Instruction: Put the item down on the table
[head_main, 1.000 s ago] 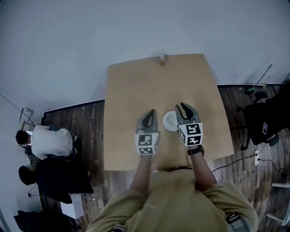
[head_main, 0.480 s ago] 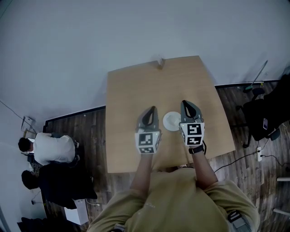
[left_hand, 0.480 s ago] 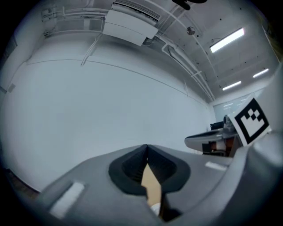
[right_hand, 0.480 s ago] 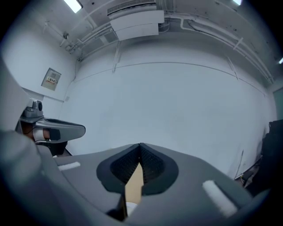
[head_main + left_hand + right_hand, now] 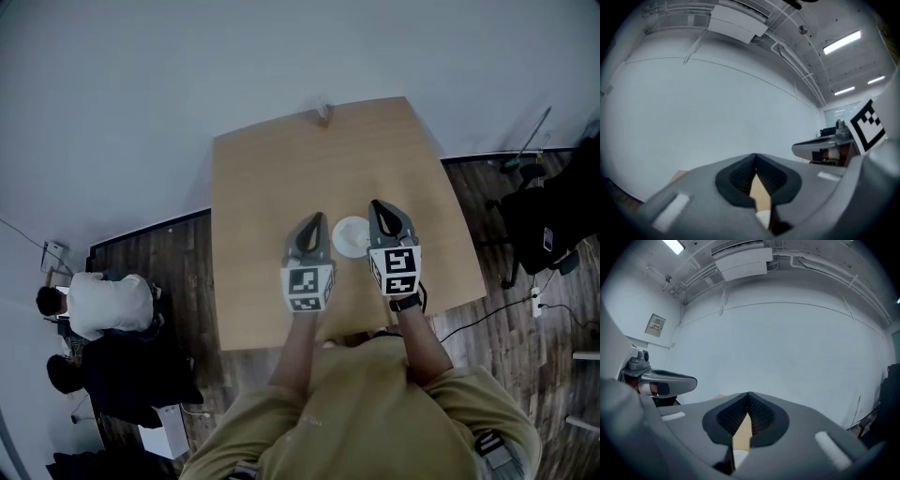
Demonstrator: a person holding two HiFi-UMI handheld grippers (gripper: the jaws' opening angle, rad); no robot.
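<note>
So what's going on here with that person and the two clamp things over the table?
A person stands over a wooden table with a hand-held gripper in each hand. A small round white item lies on the table between the two. The left hand-held gripper and the right hand-held gripper both have their jaws closed on nothing, so the item looks already set down.

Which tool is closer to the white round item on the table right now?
Right, but only narrowly. The right tool sits against the right edge of the white round item. The left tool lies on its left, with a thin strip of table showing between.
</note>
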